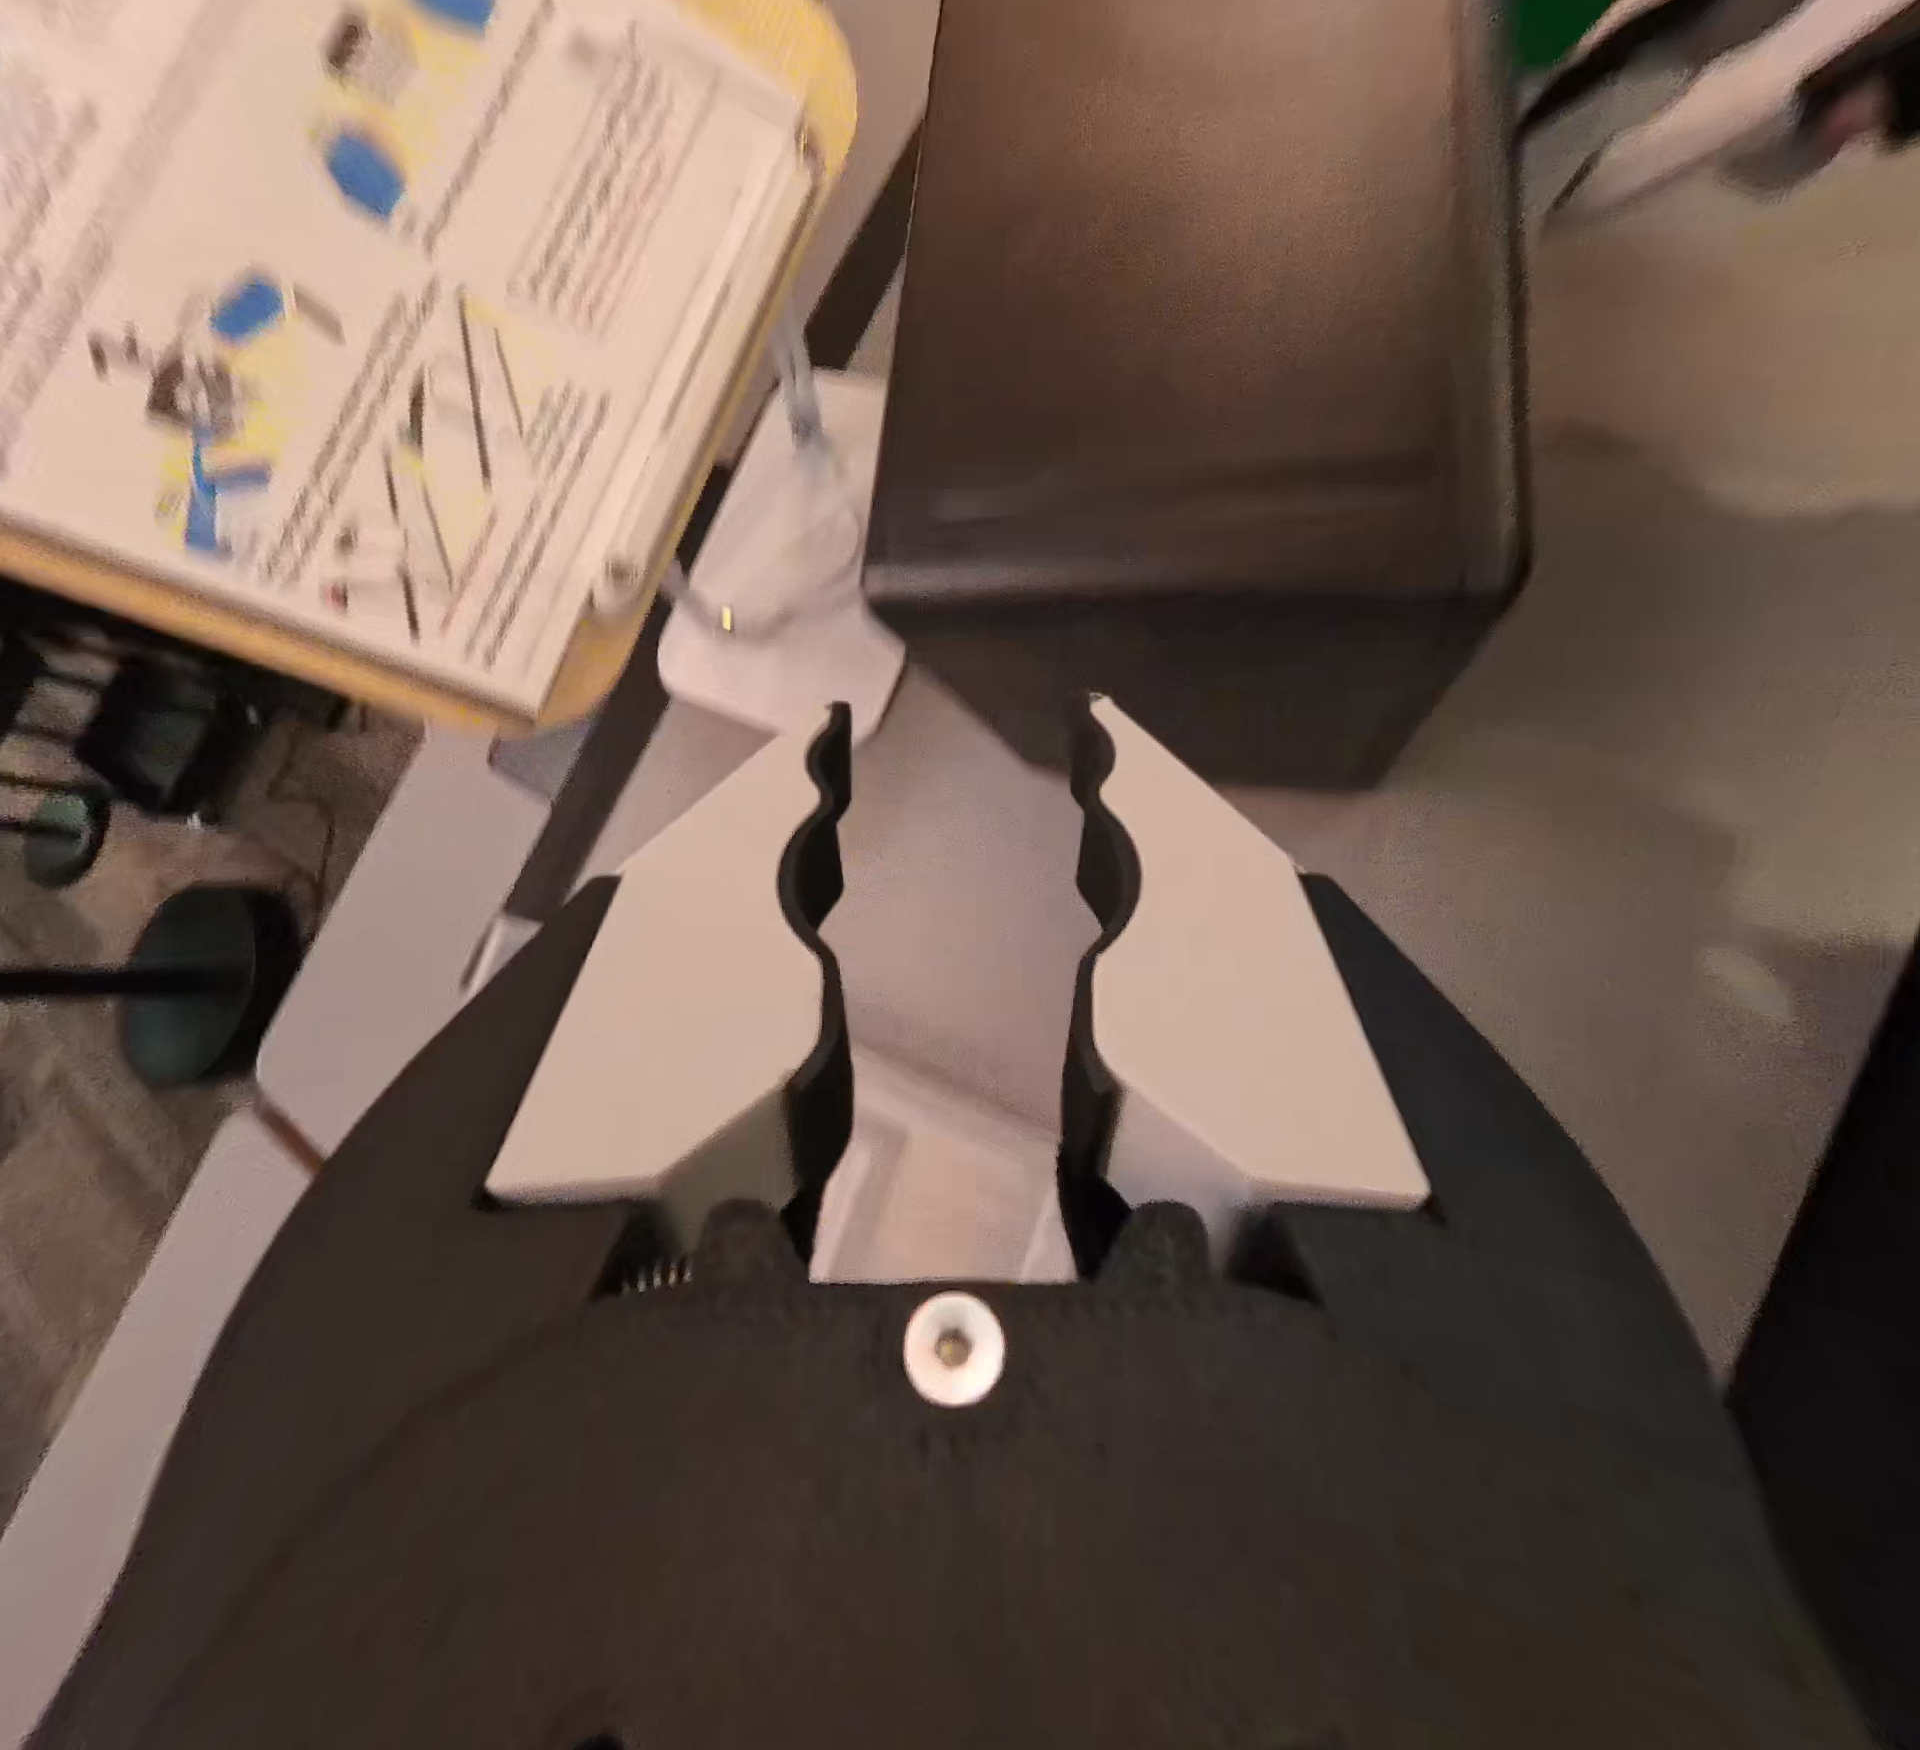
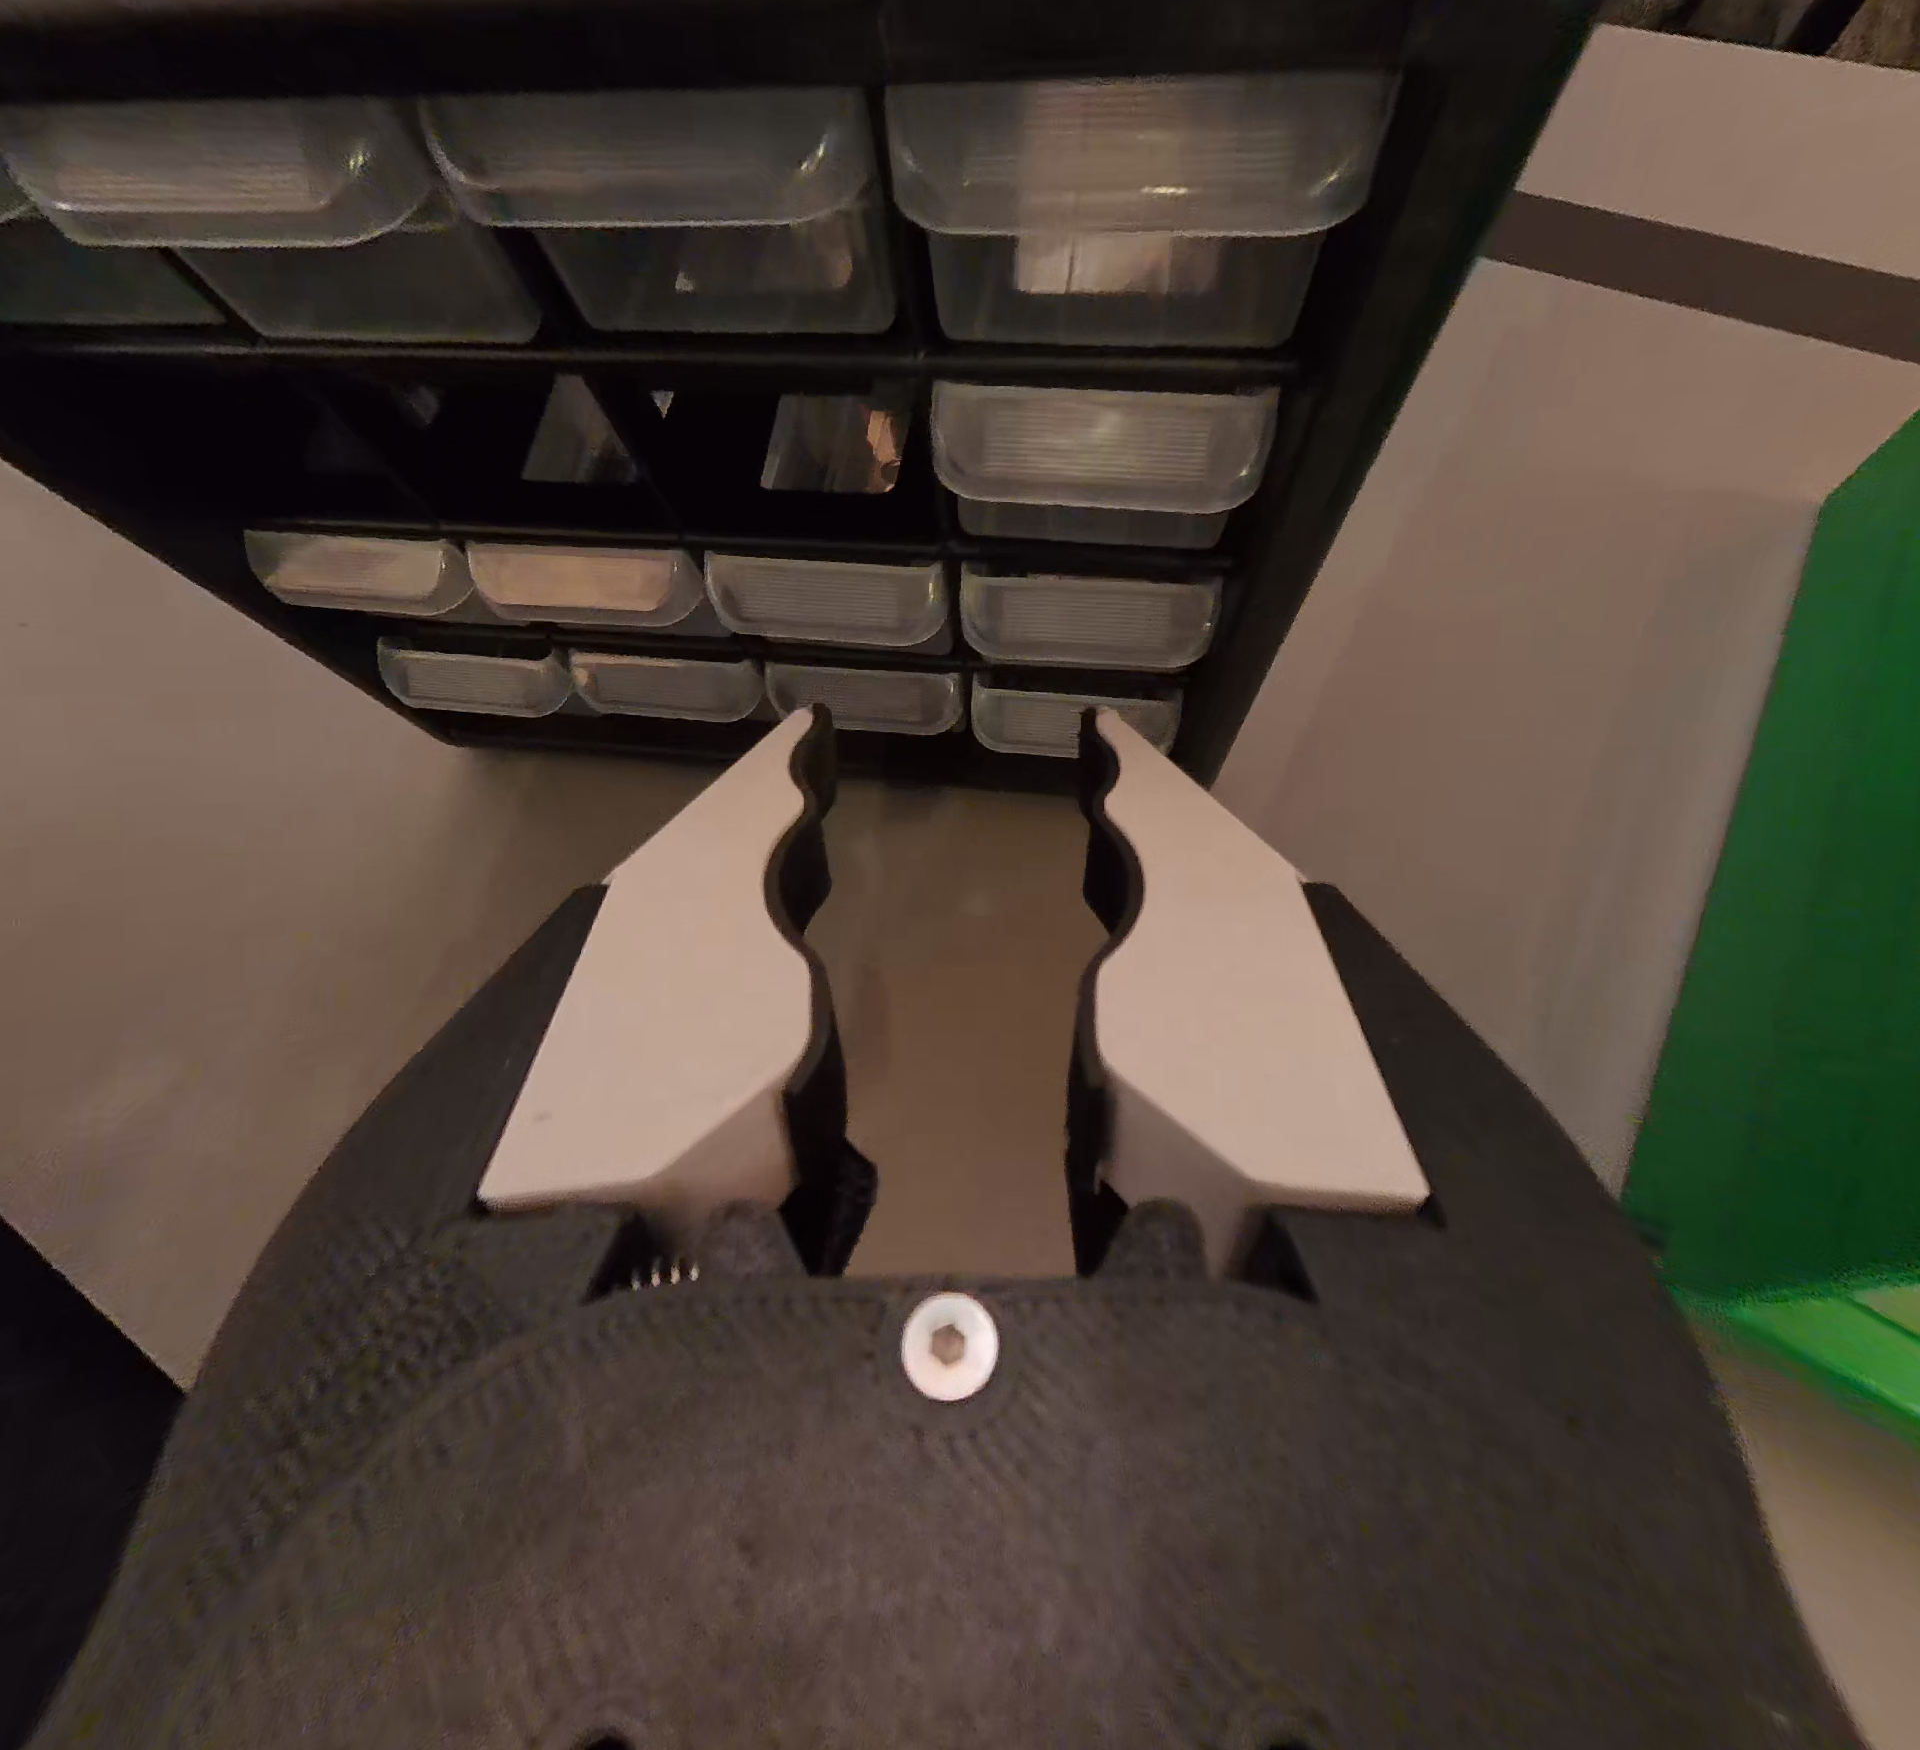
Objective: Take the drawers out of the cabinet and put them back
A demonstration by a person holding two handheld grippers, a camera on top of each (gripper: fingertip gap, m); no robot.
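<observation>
We see the black cabinet (image 2: 1340, 495) standing on a pale table (image 2: 208, 817), its clear drawers (image 2: 1101, 443) seated in most slots, while 3 slots (image 2: 582, 443) in the middle row gape dark and drawerless. Our right gripper (image 2: 951, 729) hangs just before the bottom row, jaws parted, nothing between them. Our left gripper (image 1: 966, 724) is likewise spread and holds nothing; it points past a dark box (image 1: 1195, 298) and a printed sheet (image 1: 364, 225) on a yellow-edged board. A green panel (image 2: 1787, 869) stands at the right.
</observation>
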